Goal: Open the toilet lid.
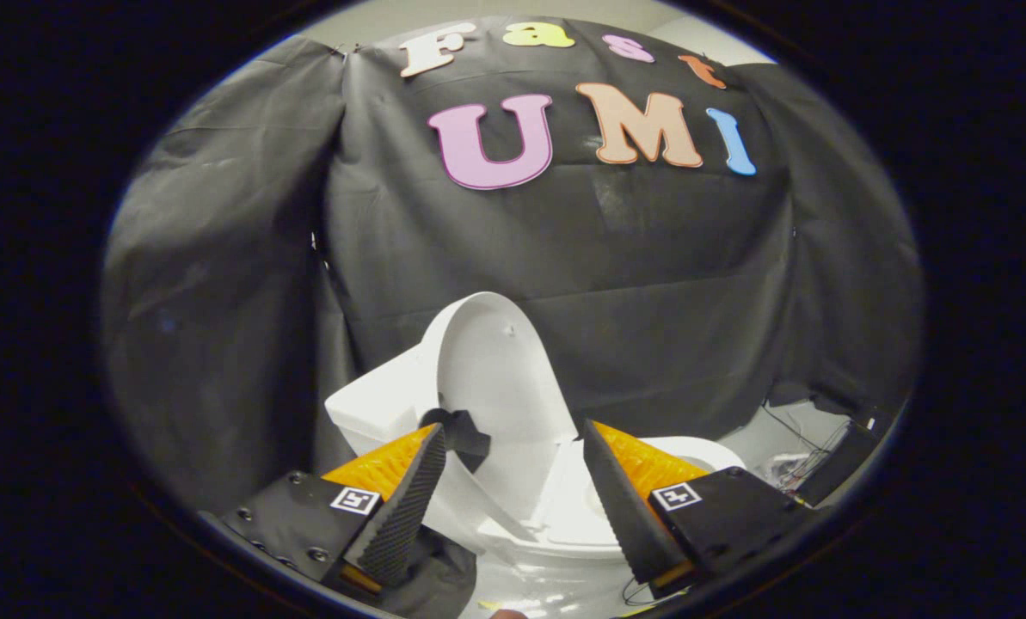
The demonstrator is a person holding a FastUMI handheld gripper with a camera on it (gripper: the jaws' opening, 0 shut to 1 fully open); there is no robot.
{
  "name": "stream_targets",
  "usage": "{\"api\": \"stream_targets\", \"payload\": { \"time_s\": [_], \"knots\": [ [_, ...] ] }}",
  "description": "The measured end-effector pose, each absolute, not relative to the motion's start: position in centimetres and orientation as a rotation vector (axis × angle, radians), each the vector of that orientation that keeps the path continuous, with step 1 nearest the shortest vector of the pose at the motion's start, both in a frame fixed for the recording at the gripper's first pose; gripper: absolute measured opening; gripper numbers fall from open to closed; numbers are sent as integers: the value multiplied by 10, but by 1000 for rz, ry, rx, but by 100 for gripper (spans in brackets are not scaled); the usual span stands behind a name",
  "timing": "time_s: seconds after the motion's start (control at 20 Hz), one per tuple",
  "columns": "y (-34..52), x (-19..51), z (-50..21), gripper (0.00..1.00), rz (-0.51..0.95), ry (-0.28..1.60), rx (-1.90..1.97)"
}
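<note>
Lid [491,361] is up, leaning back near vertical toward the tank [375,404], just beyond the fingers. Looks open already, so task reads as essentially done. Hand-held gripper [513,468] has its fingers spread wide with nothing between them but the view of the bowl rim [693,451]; no contact with the lid. Likely spread so the lid could rest back freely. Cables [792,447] lie on the floor past the bowl.

The one view rides the gripper [513,447], looking forward along its spread fingers, near and slightly above the toilet [513,516]. Its raised lid [487,361] stands at 12 o'clock, the cloth wall [616,249] beyond.
</note>
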State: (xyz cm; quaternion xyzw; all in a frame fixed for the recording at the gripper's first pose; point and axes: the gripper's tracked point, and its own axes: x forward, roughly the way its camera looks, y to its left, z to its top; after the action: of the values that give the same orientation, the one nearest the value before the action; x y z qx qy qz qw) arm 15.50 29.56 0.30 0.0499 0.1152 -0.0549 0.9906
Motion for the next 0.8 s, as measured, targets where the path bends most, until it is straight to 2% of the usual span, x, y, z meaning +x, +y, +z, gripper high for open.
{"api": "stream_targets", "payload": {
  "time_s": [0.4,0.8],
  "knots": [
    [220,101,19,99,-78,154,10],
    [134,64,31,99,-145,136,-18]
  ]
}}
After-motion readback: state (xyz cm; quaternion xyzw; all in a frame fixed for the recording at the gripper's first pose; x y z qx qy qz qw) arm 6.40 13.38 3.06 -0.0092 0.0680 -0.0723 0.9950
